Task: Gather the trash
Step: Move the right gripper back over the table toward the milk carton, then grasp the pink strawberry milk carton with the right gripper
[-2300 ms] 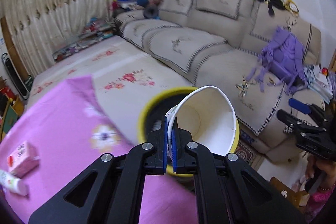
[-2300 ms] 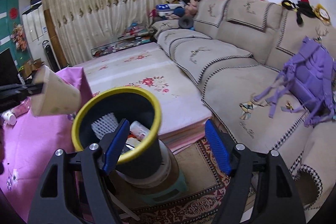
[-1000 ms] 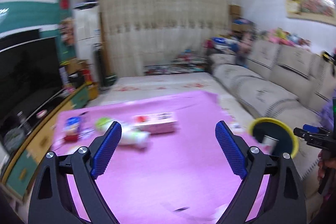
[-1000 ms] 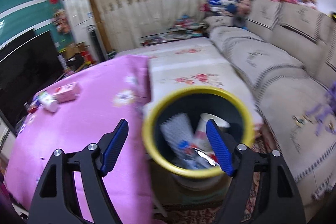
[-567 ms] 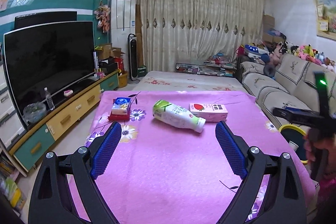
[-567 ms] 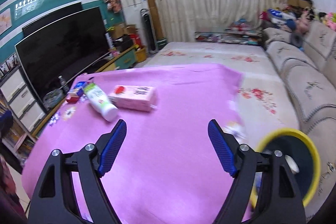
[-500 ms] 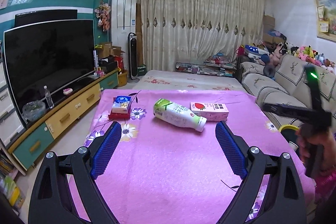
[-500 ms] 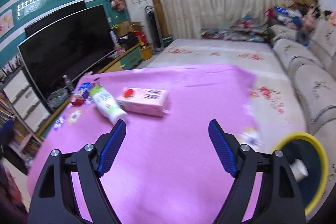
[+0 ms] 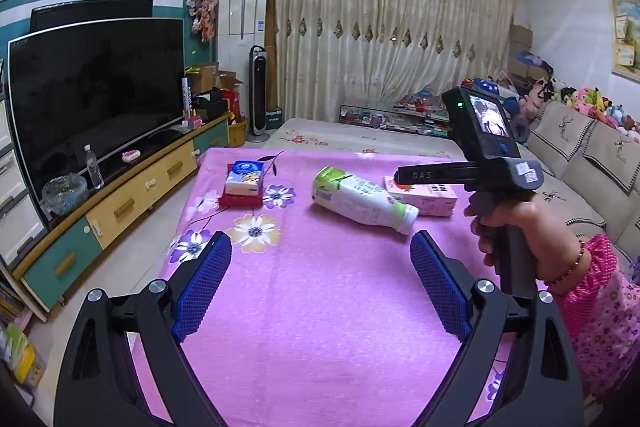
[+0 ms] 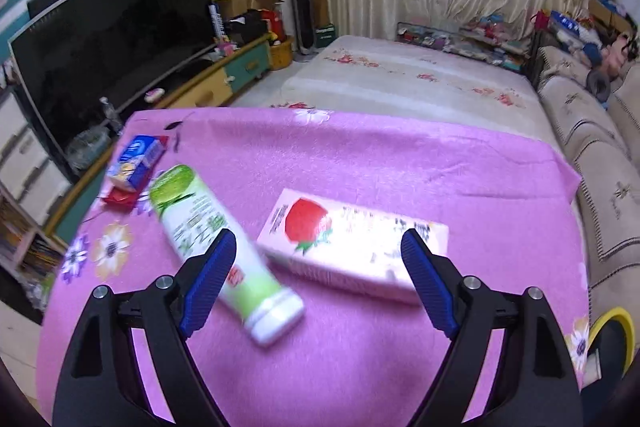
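A white and green bottle lies on its side on the pink tablecloth. A pink strawberry carton lies beside it. My right gripper is open, close above the carton and the bottle's cap end. My left gripper is open and empty, nearer the table's front. The right gripper's body and the hand holding it show in the left wrist view. The yellow-rimmed bin sits at the table's right edge.
A blue tissue pack on a red box lies at the table's far left. A TV on a cabinet stands left, a sofa right, a low flowered mattress beyond the table.
My left gripper let the paper cup go at the bin and swung back to the table. My right gripper has moved from the bin to just above the carton and bottle.
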{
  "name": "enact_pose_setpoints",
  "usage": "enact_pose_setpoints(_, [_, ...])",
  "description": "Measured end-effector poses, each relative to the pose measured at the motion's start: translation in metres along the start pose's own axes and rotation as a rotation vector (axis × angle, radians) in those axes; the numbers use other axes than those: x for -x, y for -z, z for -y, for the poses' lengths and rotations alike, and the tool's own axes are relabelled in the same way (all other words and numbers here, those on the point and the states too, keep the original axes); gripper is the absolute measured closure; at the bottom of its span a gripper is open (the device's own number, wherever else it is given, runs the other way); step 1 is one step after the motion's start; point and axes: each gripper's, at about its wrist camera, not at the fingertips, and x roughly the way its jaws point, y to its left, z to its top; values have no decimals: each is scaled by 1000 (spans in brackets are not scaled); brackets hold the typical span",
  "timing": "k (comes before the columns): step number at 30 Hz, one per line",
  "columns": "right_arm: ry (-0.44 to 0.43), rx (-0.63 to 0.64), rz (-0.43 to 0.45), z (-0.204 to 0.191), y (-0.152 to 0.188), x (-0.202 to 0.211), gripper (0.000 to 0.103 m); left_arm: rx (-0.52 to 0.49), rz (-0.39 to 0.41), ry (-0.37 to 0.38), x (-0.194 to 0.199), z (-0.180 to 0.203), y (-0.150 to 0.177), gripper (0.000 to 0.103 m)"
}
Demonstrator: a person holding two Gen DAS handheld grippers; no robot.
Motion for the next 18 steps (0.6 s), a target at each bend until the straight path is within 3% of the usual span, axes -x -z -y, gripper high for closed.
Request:
enact_pose_setpoints(8, [67,2,-29,-2,-16,-28,23,30,-29,7,-12,-9,4,13])
enact_pose_setpoints(18, [63,1,-50,-4,-14,-38,23,16,-30,17,-17,-1,3,13])
